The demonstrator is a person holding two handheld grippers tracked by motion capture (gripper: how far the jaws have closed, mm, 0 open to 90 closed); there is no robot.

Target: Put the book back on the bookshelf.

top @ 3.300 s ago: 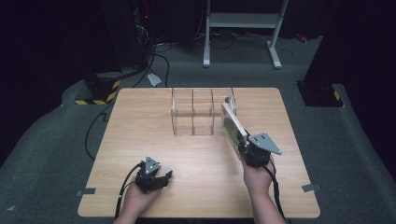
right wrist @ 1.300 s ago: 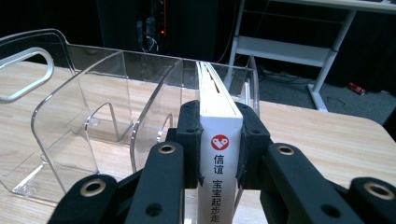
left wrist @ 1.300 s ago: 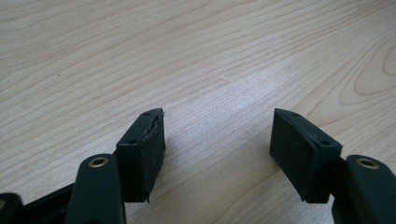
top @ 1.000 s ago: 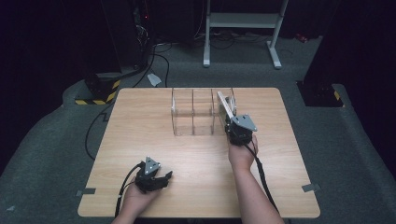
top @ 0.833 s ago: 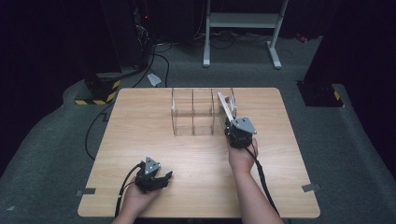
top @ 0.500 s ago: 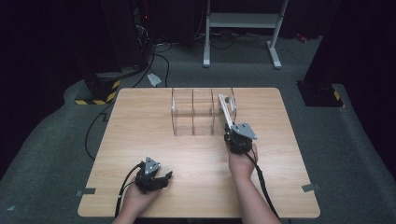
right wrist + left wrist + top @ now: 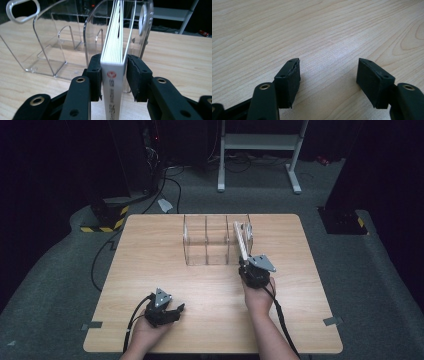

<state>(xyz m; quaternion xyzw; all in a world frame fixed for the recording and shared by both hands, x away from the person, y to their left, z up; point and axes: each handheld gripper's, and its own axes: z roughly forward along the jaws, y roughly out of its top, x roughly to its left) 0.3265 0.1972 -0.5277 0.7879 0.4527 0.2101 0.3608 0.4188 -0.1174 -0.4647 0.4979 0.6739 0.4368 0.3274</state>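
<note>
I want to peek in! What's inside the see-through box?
A white book stands on edge in the right-hand slot of the clear box, between the right tongs, whose jaws have just been opening. The other slots look empty. The book's far end is hidden behind its own pages.

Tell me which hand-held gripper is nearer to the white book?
Right. The right hand-held gripper has the white book between its jaws at the clear rack; the left hand-held gripper rests far away.
</note>
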